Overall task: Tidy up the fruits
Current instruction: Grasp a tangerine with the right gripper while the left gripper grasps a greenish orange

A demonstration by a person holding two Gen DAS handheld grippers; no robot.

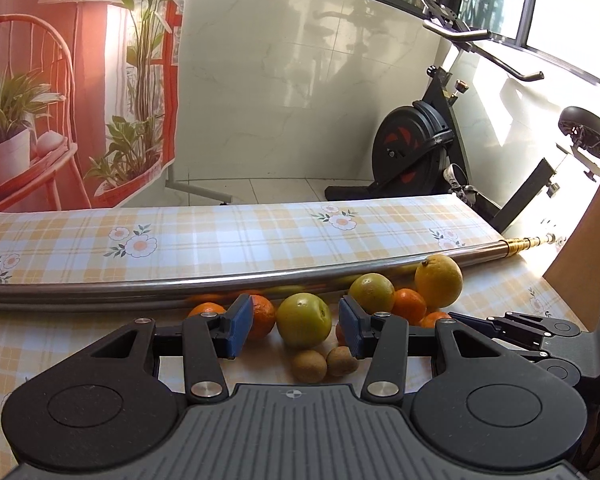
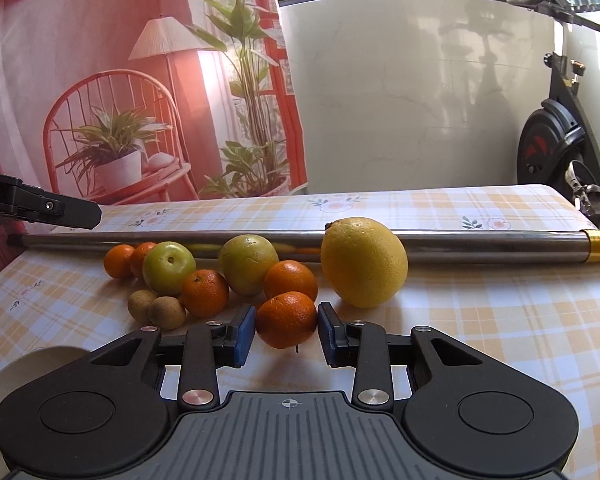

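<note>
While the left gripper (image 1: 296,330) sits low over the checked tablecloth (image 1: 220,240), its blue pads spread wide and level, a green fruit (image 1: 303,320) lies just beyond them, untouched, with two small brown fruits (image 1: 324,363) nearer; farther right, the right gripper (image 2: 287,334) reaches forward flat, its pads set narrowly on either side of a tangerine (image 2: 286,319), contact too close to judge; a big yellow citrus (image 2: 363,261) rests right of it against a metal pole (image 2: 480,242).

Left gripper (image 1: 296,330) and right gripper (image 2: 287,334), jaws apart.
</note>
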